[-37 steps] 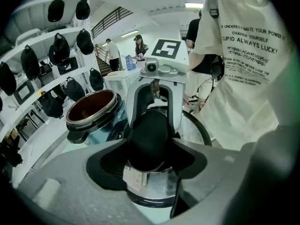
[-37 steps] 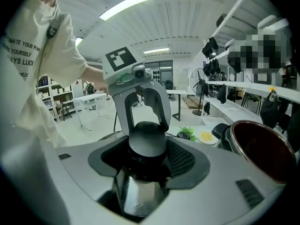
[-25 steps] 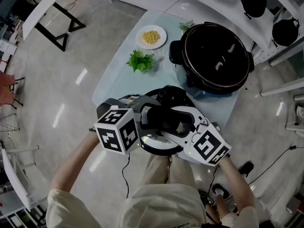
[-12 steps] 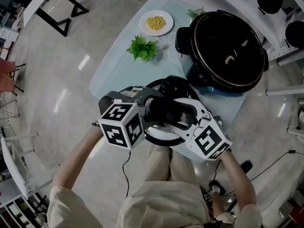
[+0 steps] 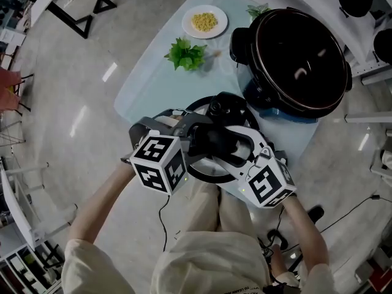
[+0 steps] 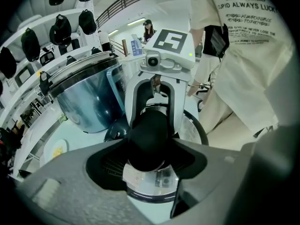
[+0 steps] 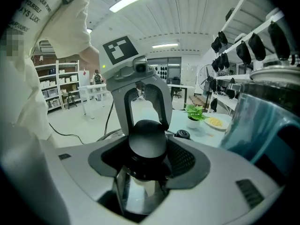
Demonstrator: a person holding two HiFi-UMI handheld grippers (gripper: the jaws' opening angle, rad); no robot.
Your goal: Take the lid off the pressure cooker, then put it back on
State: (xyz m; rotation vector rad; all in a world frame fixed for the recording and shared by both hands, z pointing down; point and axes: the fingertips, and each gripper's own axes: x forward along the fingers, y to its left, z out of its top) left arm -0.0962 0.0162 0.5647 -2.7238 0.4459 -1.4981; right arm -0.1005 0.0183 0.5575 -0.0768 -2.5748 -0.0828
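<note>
Head view – the left gripper point(image 5: 199, 141) and right gripper point(image 5: 240, 149) meet from opposite sides over the lid point(image 5: 205, 175). Each grips one end of its black handle point(image 5: 217, 141). The lid hangs at the near end of the table point(image 5: 153, 84), partly past its edge; whether it touches the glass I cannot tell. The cooker point(image 5: 297, 54) stands open at the far right, well apart from the lid. A plate point(image 5: 204, 21) and some greens point(image 5: 185, 54) lie to its left.

Left gripper view – the grey fingers point(image 6: 211, 158) stand wide but are closed on the handle point(image 6: 147, 135), pressing its rounded end from both sides. The shiny lid point(image 6: 150, 184) shows just below. Straight across, the right gripper point(image 6: 153, 108) straddles the handle's other end. The cooker point(image 6: 86, 97) rises behind on the left.

Right gripper view – its fingers point(image 7: 225, 172) are likewise spread wide and clamped on the handle point(image 7: 147, 137), with the lid's metal point(image 7: 136, 191) under them. The left gripper point(image 7: 146, 114) faces it, its two prongs on the far end of the handle. The cooker point(image 7: 267, 111) fills the right edge; the plate point(image 7: 215, 122) and greens point(image 7: 197, 110) sit beyond on the table.
</note>
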